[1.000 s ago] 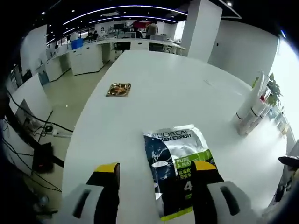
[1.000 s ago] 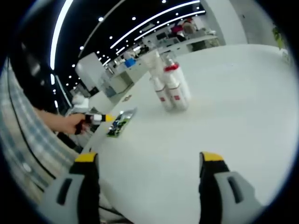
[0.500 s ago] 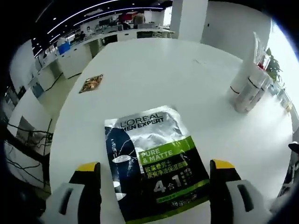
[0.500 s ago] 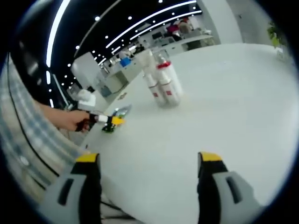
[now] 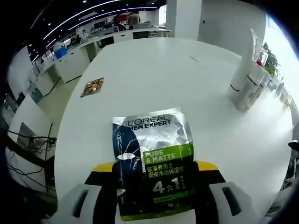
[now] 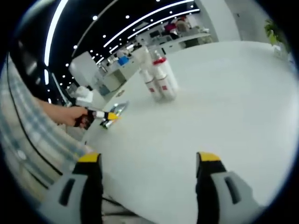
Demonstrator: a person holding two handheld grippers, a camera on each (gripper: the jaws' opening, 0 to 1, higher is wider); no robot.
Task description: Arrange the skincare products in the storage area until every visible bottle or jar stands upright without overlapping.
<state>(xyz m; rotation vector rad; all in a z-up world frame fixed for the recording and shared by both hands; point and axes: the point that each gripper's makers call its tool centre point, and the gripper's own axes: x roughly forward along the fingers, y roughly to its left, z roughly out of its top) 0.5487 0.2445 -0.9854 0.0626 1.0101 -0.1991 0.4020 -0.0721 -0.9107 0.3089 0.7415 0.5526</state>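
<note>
On the white bench (image 5: 154, 74), the left tool (image 5: 154, 186) pinched the sachet (image 5: 152, 158) — the right tool (image 6: 149, 186) hung spread wide, bottles (image 6: 156, 79) standing far ahead.

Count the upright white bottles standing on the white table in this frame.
3 can be told apart, clustered touching near the table's far edge: a tall capless one, a red-capped one, and a shorter one in front. Another may be hidden behind them.

Probably an open-plan office: white counters (image 5: 88, 53), a white table (image 5: 154, 70), ceiling light strips (image 6: 149, 21).
</note>
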